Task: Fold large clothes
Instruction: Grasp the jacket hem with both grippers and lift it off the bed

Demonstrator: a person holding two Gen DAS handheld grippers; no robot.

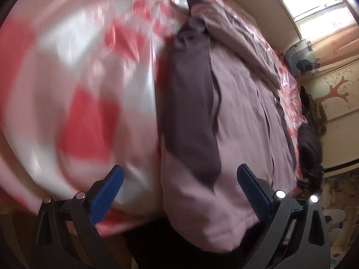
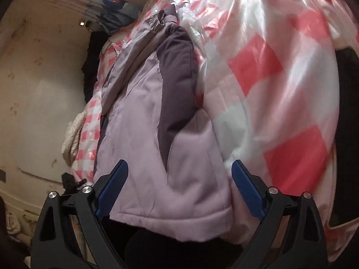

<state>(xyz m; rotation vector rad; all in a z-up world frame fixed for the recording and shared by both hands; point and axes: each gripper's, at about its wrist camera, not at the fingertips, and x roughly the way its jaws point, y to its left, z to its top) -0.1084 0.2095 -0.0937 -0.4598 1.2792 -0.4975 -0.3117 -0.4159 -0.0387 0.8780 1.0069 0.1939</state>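
Right wrist view: lilac padded jacket point(image 2: 143, 116) lies lengthwise on the checked bedspread point(image 2: 280, 71), right claw point(image 2: 179, 174) and left claw point(image 1: 179, 179) both released over its hem — between folds; next needs gripping an edge to fold over.

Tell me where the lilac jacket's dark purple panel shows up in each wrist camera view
Left wrist: the dark purple panel runs down the picture's middle, on the left edge of the lilac jacket.
Right wrist: the same panel sits just right of centre, on the jacket's right edge.
Shared landmark: the pink-and-white checked cover under the jacket, left of it in the left view, right of it in the right view.
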